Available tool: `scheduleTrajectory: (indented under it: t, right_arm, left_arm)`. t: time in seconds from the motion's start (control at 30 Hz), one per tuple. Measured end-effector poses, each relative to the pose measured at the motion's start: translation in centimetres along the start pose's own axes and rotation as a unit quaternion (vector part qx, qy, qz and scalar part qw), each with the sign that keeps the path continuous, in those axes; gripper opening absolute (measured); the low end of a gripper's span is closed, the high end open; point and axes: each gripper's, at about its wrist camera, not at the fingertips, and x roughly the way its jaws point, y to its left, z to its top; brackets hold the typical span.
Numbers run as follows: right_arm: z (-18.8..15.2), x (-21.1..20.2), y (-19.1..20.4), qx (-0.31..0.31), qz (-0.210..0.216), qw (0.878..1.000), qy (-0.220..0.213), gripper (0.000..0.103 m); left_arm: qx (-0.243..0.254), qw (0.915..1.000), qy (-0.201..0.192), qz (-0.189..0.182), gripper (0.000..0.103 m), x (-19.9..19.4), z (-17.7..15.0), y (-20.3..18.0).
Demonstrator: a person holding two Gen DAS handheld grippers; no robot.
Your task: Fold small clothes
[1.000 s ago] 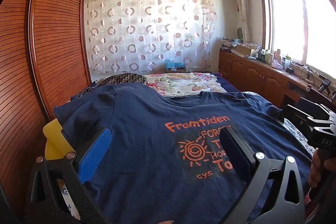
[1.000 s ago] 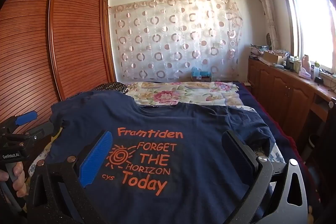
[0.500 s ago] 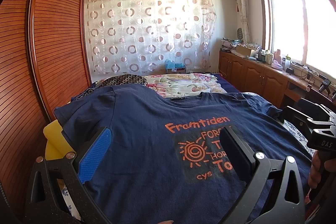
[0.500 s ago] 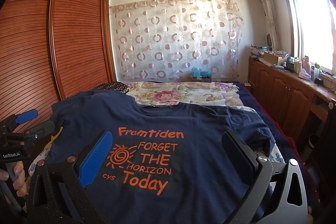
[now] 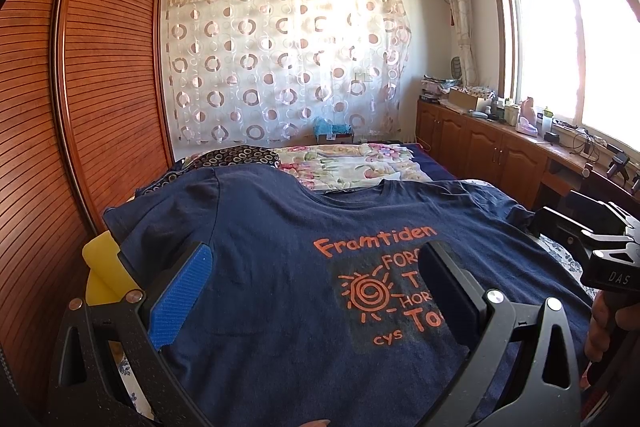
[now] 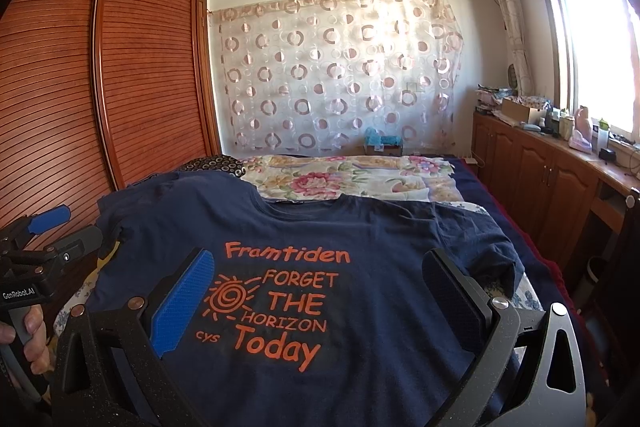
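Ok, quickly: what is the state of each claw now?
Left claw: open, holding nothing, over the T-shirt.
Right claw: open, holding nothing.

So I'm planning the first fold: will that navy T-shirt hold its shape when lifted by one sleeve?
Probably not: the navy T-shirt lies limp, its right sleeve crumpled, so it likely drapes. It looks thin, probably light.

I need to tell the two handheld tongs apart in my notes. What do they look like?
Both tongs, left and right, are black, with one ribbed blue pad and one black pad, and silver screws. The left body reads "GenRobot.AI", the right "DAS". No sleeves visible.
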Motion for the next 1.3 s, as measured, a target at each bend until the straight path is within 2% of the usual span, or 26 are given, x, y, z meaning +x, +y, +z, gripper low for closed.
scheduleTrajectory:
  t: [0.53,1.3]
  right_arm:
    - [0.0,0.0,0.1,0.0,0.001,1.0,-0.001,0.103]
    - [0.0,-0.1,0.2,0.001,0.002,1.0,-0.002,0.103]
  left_arm:
    - [0.001,1.0,-0.005,0.0,0.103,-0.4,1.0,-0.5]
    - [0.001,1.0,-0.007,0.0,0.103,-0.5,0.8,-0.6]
